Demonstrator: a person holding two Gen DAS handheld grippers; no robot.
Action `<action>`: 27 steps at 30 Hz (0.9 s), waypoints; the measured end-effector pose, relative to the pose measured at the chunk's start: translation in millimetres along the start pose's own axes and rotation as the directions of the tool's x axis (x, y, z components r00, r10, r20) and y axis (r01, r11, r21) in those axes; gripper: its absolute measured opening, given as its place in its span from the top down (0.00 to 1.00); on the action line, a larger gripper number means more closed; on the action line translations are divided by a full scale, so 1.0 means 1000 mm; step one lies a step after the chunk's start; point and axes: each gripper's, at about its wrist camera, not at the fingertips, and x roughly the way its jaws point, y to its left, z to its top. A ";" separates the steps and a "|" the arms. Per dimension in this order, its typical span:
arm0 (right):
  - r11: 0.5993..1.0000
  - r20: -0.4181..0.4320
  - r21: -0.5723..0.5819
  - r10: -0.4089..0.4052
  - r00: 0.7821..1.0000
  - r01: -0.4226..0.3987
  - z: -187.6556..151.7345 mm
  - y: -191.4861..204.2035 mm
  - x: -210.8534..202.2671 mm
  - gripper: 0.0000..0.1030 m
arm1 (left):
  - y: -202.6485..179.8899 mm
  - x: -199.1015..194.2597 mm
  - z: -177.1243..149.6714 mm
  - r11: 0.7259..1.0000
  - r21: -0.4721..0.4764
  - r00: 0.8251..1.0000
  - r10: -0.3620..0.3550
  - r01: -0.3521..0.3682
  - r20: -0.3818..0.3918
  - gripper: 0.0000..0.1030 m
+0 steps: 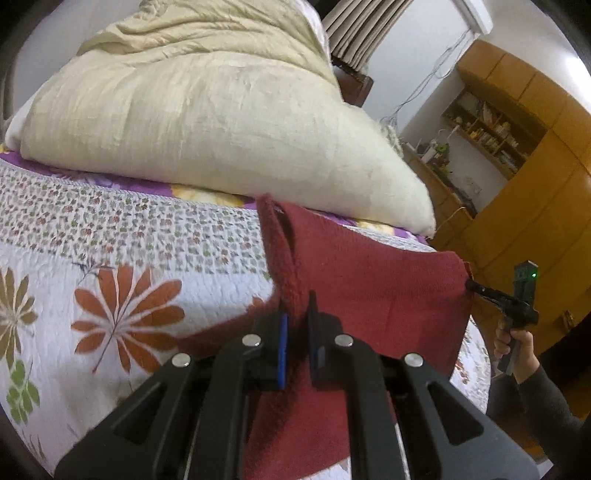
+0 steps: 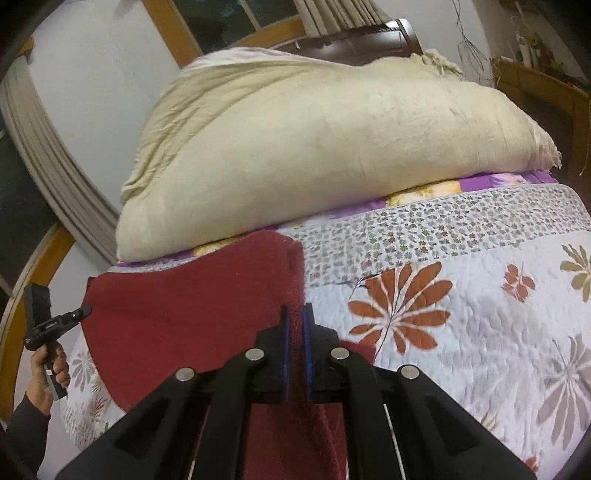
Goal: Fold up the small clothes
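A dark red knitted garment (image 1: 369, 280) is held up over the flowered quilt (image 1: 110, 258) of the bed, stretched between the two grippers. The left gripper (image 1: 295, 332) has its blue-padded jaws pressed onto the thick rolled edge at one side of the cloth; the right gripper (image 2: 294, 332) pinches the matching edge at the other side. Behind the garment a big cream duvet (image 2: 314, 147) lies heaped on a purple sheet (image 2: 509, 181).

From the left wrist you see the right gripper side-on at the cloth's far corner, gripped by a hand (image 1: 511, 343) in a dark sleeve, with a wooden bookshelf (image 1: 491, 129) and wardrobe behind. The right wrist view gives the mirror of that: the left gripper's tip at the cloth's corner, its hand (image 2: 51, 373), plus a wood-framed window (image 2: 236, 18) and pleated curtains (image 2: 48, 166).
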 end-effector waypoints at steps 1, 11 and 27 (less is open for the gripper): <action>1.000 -0.011 0.005 -0.012 1.000 0.012 0.005 -0.003 0.011 0.94 | 0.003 0.008 0.003 1.000 -0.004 1.000 0.010 -0.010 -0.007 0.93; 0.994 -0.185 0.003 -0.103 0.977 0.105 0.006 -0.022 0.115 0.94 | 0.074 0.109 -0.008 0.978 -0.155 0.973 0.105 -0.138 -0.206 0.93; 0.988 -0.223 0.057 -0.126 0.967 0.142 0.006 -0.044 0.158 0.94 | 0.115 0.133 -0.003 0.957 -0.253 0.969 0.082 -0.142 -0.233 0.93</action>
